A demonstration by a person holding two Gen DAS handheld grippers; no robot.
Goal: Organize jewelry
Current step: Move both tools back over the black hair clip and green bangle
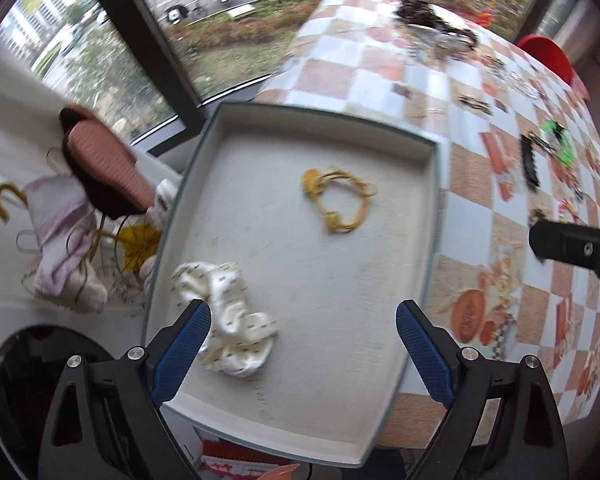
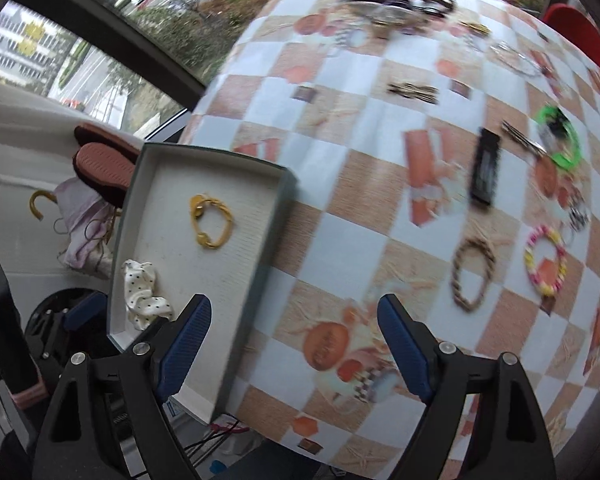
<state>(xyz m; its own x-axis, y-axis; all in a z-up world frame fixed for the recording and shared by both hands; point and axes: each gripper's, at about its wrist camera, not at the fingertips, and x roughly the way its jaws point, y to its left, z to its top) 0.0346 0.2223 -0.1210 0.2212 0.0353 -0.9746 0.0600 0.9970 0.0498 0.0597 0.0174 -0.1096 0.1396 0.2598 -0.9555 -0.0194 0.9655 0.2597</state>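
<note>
Left wrist view: table [image 1: 384,76] with an orange-and-white checked cloth filled most of the frame, blurred. A shallow white tray [image 1: 236,128] sat at the table's left edge, overhanging it toward the camera. Beyond the table, a window [image 1: 112,44] gave onto a street with parked cars. On the pale floor left of the tray lay a slipper [image 1: 108,160], sole up, over a heap of pinkish cloth.

Left gripper [image 1: 303,322] hung over the near half of the tray, jaws wide, nothing between them. A white dotted scrunchie [image 1: 236,328] lay in the tray's near left part, just beside the left blue pad. A yellow hair tie [image 1: 338,200] lay near the tray's centre, well apart from the scrunchie.

Right wrist view: right gripper [image 2: 294,314] hung over the cloth just right of the tray [image 2: 260,240], jaws wide and empty. Loose pieces were still spread on the cloth to the right: a black clip [image 2: 486,168], a green ring [image 2: 560,136], a brown braided tie [image 2: 472,272], a pink-and-yellow tie [image 2: 544,262]. The brown and pink ties lay near each other without touching. Farther items at the table's far end were too blurred to identify.
</note>
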